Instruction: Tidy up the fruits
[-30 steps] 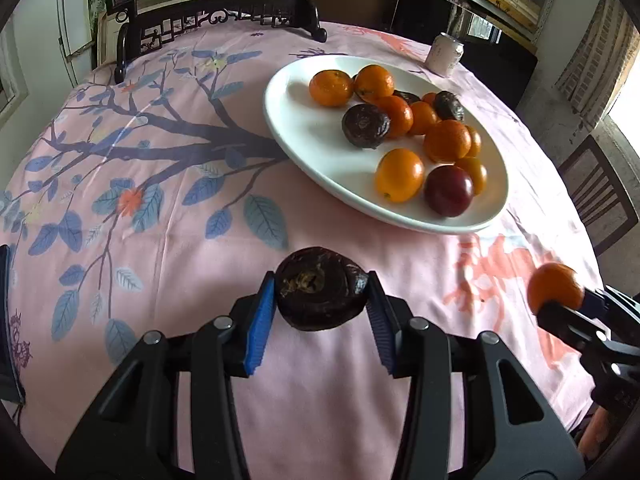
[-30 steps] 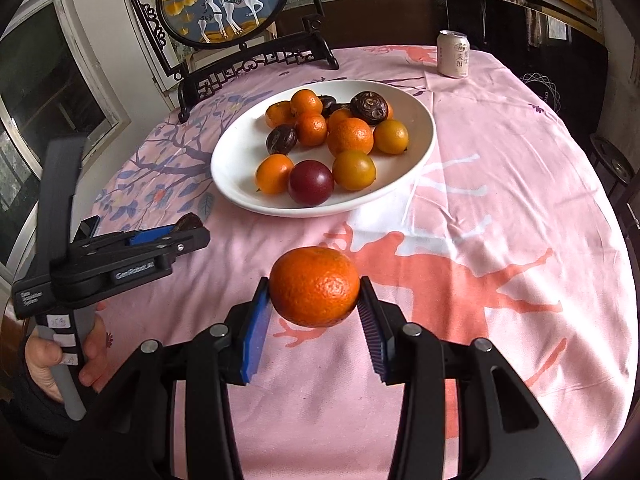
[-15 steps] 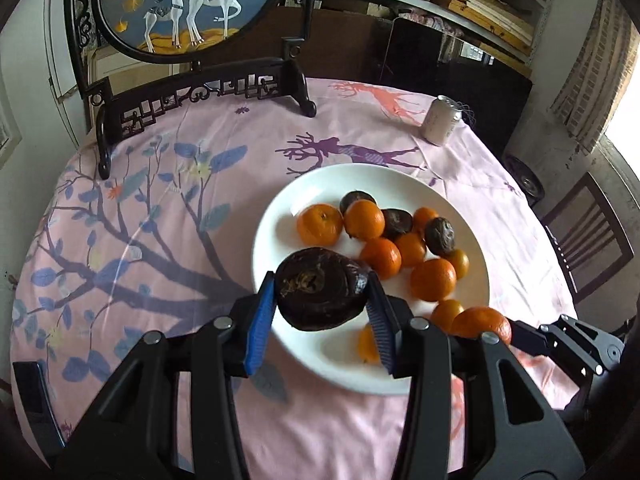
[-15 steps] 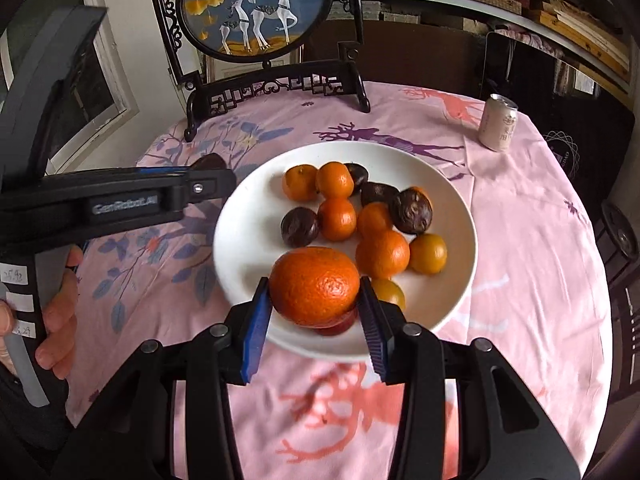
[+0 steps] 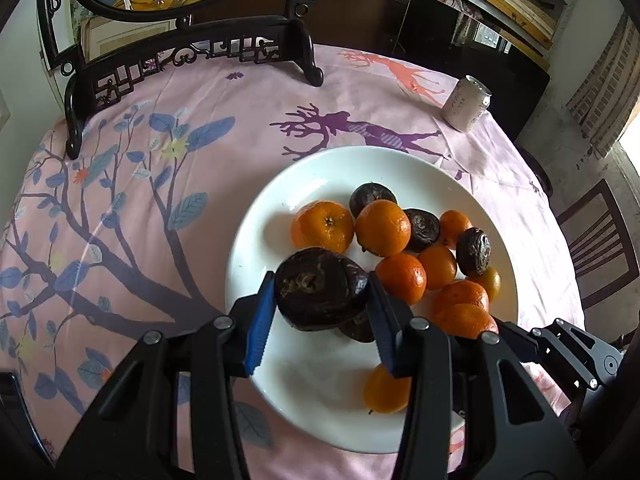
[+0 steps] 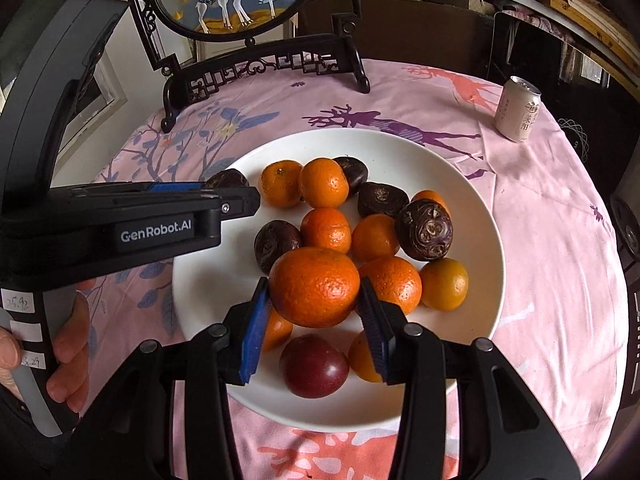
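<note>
A white plate holds several oranges and dark passion fruits on the pink tablecloth. My left gripper is shut on a dark wrinkled passion fruit, held just above the plate's near left part. In the right wrist view the same passion fruit shows at the left gripper's tips, over the plate rim. My right gripper has an orange between its blue pads above the pile. Its jaws are opening, and the pads still touch the orange's sides. That orange also shows in the left wrist view.
A drink can stands on the cloth beyond the plate to the right. A black carved stand with a round deer picture is at the back. A chair is off the table's right edge. A hand grips the left handle.
Both grippers have moved forward from the bare cloth to above the plate, each carrying its fruit. The right pads stand slightly wider around the orange.
</note>
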{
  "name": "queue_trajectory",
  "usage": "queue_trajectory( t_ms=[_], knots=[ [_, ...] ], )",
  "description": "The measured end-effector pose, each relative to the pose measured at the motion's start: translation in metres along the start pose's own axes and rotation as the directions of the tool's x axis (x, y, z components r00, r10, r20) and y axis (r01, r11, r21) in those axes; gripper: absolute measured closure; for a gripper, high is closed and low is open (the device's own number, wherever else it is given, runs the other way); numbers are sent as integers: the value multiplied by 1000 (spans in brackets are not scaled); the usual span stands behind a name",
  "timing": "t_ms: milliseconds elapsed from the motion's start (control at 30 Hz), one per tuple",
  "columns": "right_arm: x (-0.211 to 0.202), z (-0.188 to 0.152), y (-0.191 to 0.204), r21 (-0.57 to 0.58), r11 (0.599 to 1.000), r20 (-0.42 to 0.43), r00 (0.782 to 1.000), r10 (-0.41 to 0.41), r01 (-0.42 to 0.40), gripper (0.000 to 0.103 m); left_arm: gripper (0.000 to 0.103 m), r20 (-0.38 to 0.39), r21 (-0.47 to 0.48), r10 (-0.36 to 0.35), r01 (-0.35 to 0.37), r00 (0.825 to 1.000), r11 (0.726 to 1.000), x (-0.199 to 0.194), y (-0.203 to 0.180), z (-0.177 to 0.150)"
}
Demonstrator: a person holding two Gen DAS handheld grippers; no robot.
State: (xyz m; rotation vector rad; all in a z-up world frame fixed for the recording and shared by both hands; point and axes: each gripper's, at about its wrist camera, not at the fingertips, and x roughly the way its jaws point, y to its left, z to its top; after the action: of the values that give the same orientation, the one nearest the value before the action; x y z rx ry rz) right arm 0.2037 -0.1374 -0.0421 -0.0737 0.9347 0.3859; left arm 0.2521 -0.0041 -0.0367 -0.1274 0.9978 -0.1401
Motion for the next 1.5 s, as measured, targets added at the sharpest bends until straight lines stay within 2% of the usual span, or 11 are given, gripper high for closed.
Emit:
queue_trajectory(
  t_ms=[33,67,100,133,233,300,367,467,600,767,1500],
  knots=[
    [-2,0,0,-2,1000,15,1000,-17,17,39,46,3,-3,1,-1,1000,1000,-1,0,1],
    [-8,-1,0,-3,999,45,998,-41,41,35,33,12,-6,0,1,1000,1000,-4,1,1],
    [-14,-3,1,-8,998,69,996,-56,57,34,11,35,-11,13,-13,999,1000,-10,1,0],
    [-20,-3,2,-16,998,79,995,-57,59,33,8,68,-15,30,-29,997,999,-18,2,-1],
    [-43,-12,0,-13,998,116,991,-67,68,31,8,111,-6,14,-13,994,1000,-40,2,-6],
    [-58,-25,0,-11,996,127,989,-81,83,26,5,139,-7,12,-11,990,1000,-57,3,-16],
    [-75,-43,-1,11,993,160,980,-121,121,6,4,169,4,39,-40,985,999,-74,1,-34],
    [-92,-76,-3,69,980,206,959,-195,184,1,2,213,24,104,-112,972,993,-93,-4,-71],
    [-91,-110,-12,147,970,156,964,-214,191,1,2,202,15,110,-115,973,993,-104,-5,-116],
    [-88,-122,-16,161,957,104,961,-258,239,1,2,159,26,88,-93,983,995,-104,-12,-146],
    [-108,-120,-4,161,961,152,956,-250,226,1,2,192,18,126,-132,973,991,-119,-14,-155]
  ],
)
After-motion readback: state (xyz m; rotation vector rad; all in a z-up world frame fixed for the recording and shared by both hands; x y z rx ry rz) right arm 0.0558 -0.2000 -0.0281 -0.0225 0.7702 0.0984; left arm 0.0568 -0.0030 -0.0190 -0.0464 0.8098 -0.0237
